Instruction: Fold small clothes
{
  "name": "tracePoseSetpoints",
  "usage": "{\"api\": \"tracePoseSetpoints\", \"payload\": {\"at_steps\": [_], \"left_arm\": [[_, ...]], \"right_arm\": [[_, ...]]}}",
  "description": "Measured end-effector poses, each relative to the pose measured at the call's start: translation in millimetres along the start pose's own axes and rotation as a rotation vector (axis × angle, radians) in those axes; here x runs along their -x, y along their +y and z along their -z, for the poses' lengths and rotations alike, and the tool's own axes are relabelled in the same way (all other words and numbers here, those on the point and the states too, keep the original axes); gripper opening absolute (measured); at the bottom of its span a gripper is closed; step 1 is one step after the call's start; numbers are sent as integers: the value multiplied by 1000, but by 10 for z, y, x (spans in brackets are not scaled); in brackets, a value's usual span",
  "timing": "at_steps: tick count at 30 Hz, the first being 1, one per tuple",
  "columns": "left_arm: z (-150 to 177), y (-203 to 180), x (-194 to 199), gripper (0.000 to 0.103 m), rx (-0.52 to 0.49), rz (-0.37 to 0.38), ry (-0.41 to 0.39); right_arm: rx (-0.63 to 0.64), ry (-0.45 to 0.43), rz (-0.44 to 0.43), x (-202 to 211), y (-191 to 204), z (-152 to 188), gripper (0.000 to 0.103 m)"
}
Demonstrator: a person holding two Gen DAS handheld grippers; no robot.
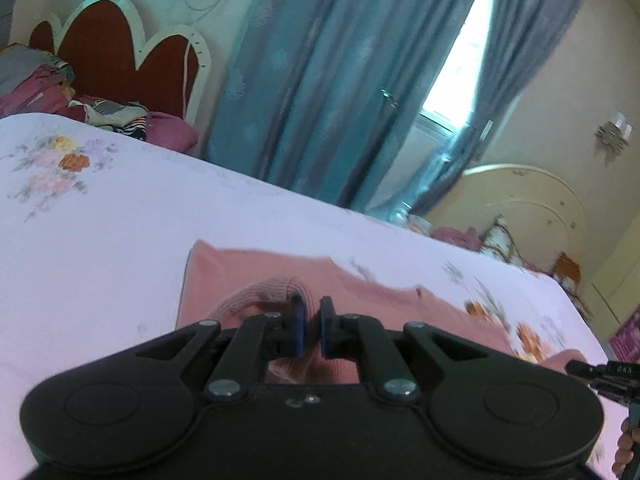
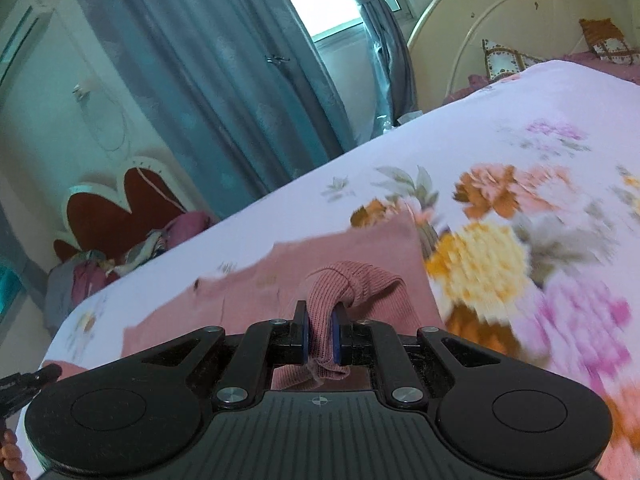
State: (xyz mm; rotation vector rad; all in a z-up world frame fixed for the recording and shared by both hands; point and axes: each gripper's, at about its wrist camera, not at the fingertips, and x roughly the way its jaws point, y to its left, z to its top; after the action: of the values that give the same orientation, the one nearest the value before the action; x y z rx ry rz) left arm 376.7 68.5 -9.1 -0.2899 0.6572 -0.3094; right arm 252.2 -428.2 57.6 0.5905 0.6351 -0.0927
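both cameras sit just behind their own fingers, low and close over the bed [image 1: 120,208], tilted down toward the pink garment [image 1: 256,268] at 6 o'clock. the left view faces the blue curtains [image 1: 312,80] at 12 with the red headboard [image 1: 112,60] at 10; the right view has them at 11 and 8. both share the cream headboard [image 2: 512,12].

One pink ribbed knit garment [image 2: 352,280] lies on one bed with a pale floral sheet [image 1: 120,208]. Two black two-finger grippers, left gripper [image 1: 311,316] and right gripper [image 2: 320,320]. Two headboards: one red scalloped headboard [image 1: 116,56], one cream arched headboard [image 2: 500,20]. Two patterned cushions [image 2: 504,62].
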Motion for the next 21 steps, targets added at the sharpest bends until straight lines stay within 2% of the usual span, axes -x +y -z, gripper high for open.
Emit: {"api": "tracePoseSetpoints", "payload": {"at_steps": [5, 9, 12, 13, 14, 15, 16, 19, 21], "left_arm": [[-216, 58, -563, 7, 25, -78, 26], [-195, 86, -979, 7, 9, -135, 97], [-162, 122, -1157, 11, -8, -171, 117], [-157, 135, -1177, 14, -19, -189, 113], [-164, 155, -1203, 19, -33, -203, 107], [-173, 169, -1220, 23, -46, -214, 103], [-187, 184, -1218, 23, -58, -218, 98], [-255, 249, -1139, 29, -61, -200, 76], [-280, 287, -1093, 44, -71, -191, 63]], "right_arm": [[-75, 45, -1, -612, -149, -273, 10], [-100, 108, 33, -1041, -262, -290, 10], [-124, 128, 65, -1230, -362, -295, 11], [-123, 130, 67, -1265, -379, -301, 20], [-113, 121, 78, -1280, -391, -314, 38], [-97, 105, 89, -1281, -398, -332, 48], [-81, 87, 91, -1282, -393, -349, 61], [-32, 74, 70, -1271, -392, -423, 61], [23, 72, 60, -1284, -372, -447, 61]]}}
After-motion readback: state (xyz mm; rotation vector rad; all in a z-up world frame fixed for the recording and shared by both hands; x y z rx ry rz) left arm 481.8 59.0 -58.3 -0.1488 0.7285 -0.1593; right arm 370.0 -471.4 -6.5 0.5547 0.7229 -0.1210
